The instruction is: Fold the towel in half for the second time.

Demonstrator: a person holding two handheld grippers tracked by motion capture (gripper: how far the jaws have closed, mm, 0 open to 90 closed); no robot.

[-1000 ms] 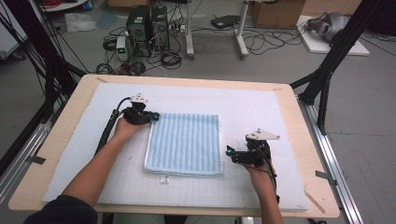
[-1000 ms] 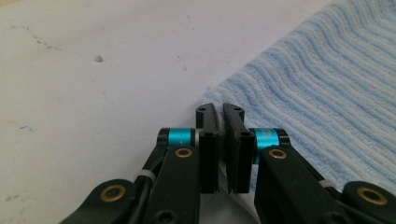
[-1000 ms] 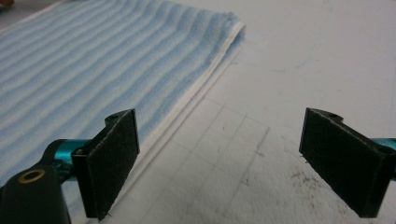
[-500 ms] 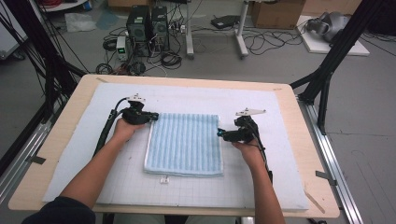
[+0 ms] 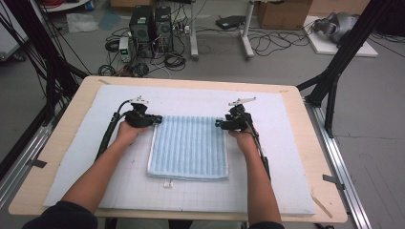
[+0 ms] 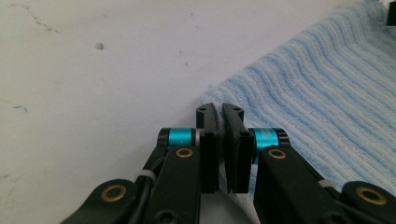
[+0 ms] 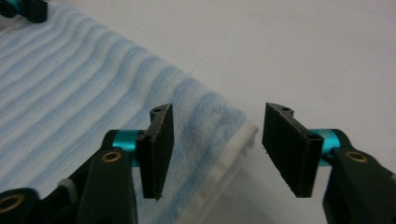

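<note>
Right claw (image 5: pixel 220 125) moved up to far right corner of blue striped towel (image 5: pixel 189 148), jaws just closing, corner between, pads not yet pressing. Left claw (image 5: pixel 159 121) pinching far left corner. Towel folded flat on bench (image 5: pixel 305 143); small label (image 5: pixel 168 183) at near edge unreadable.

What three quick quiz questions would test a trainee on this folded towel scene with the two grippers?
1. Which far corner of the blue towel does the left gripper sit at?
2. True or false: the right gripper has its pads pressed on the towel.
3. What lies under the towel?

Key
1. Its far left corner, jaws shut.
2. False: the jaws have just been closing, with the corner between them, but gaps remain.
3. A white mat on the wooden table.
</note>
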